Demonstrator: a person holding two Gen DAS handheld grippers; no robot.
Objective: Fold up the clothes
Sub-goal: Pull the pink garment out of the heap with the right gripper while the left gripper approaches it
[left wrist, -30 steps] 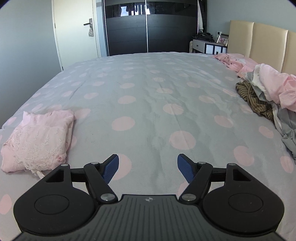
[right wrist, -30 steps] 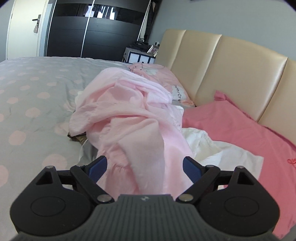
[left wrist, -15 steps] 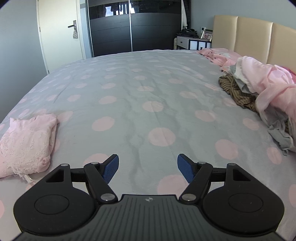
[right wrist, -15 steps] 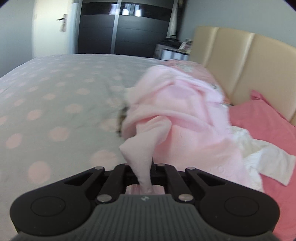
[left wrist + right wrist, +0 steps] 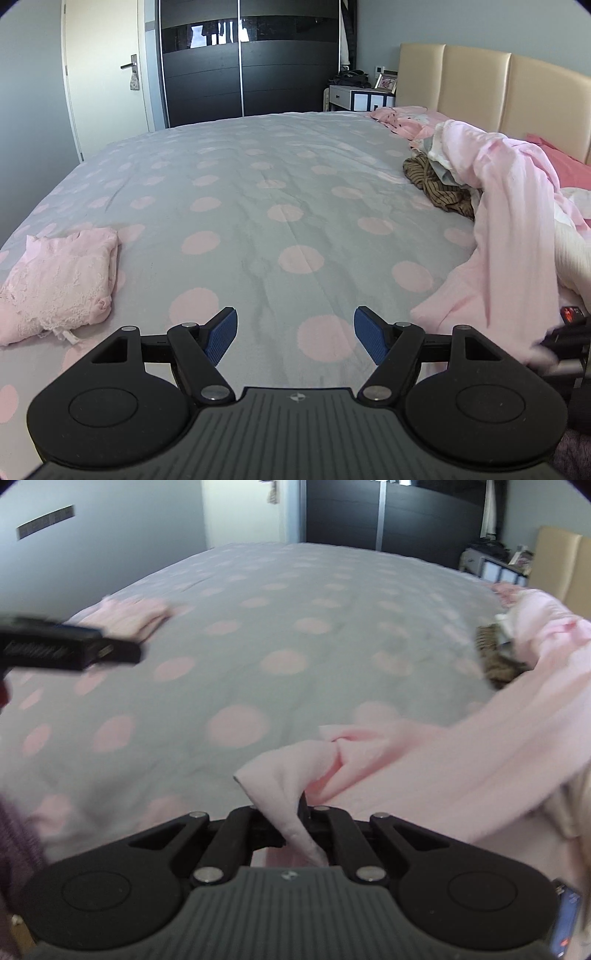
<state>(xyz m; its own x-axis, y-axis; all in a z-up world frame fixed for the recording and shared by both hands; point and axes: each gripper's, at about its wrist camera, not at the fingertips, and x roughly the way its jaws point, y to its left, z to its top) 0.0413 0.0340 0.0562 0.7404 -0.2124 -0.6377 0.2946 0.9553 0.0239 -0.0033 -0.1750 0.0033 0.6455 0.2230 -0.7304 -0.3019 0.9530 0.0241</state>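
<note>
Pink garment (image 5: pixel 436 771) stretches from the clothes pile (image 5: pixel 439 181) by the headboard (image 5: pixel 480 88) across the bedspread (image 5: pixel 258 192), its corner clamped in the right gripper (image 5: pixel 295 823), tilted downward. The left gripper (image 5: pixel 295 334) hovers tilted down, jaws wide and empty, over broad bare bedspread beside a folded pink piece (image 5: pixel 59 280) near the bed's edge.

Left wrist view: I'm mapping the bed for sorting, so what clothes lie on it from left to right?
Folded pink lace garment → brown striped garment → long pink garment being dragged off the pile.
</note>
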